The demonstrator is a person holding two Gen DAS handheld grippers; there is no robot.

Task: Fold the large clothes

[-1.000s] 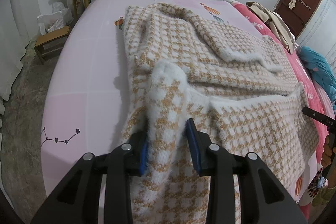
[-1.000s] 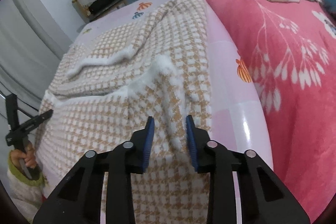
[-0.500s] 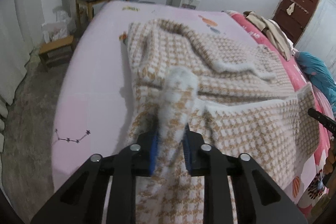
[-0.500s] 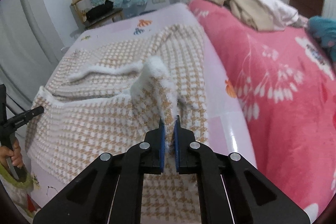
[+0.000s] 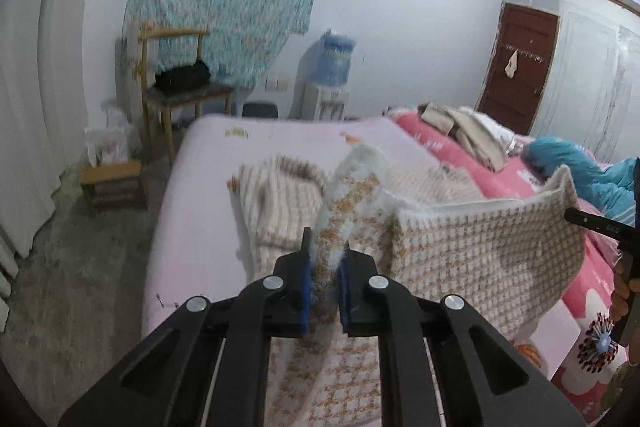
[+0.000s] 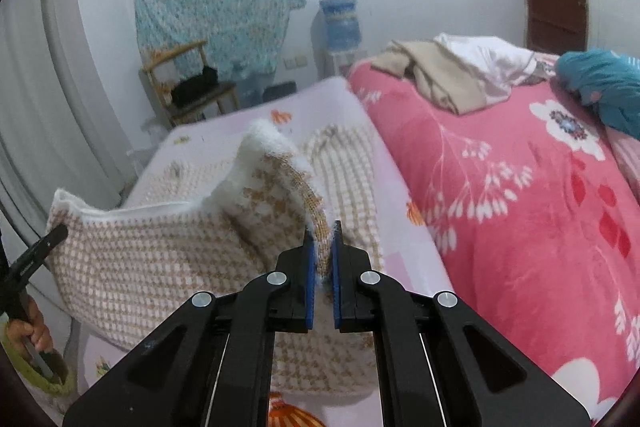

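Note:
A large fuzzy tan-and-white houndstooth garment (image 5: 480,251) lies on the pink bed sheet (image 5: 200,203). My left gripper (image 5: 325,259) is shut on a bunched fold of its near edge and holds it lifted above the bed. In the right wrist view my right gripper (image 6: 321,247) is shut on another fold of the same garment (image 6: 132,259), also lifted. The near edge hangs stretched between the two grippers. The far part of the garment rests on the sheet (image 6: 224,131).
A red floral blanket (image 6: 520,187) covers the right half of the bed, with beige and white clothes (image 6: 448,75) and a teal item (image 6: 600,87) on it. A wooden chair (image 5: 176,83), a small stool (image 5: 112,183) and a water dispenser (image 5: 328,79) stand past the bed.
Both grippers closed on folds of the garment and then rose, lifting its near edge off the bed. The view now tilts up toward the far wall.

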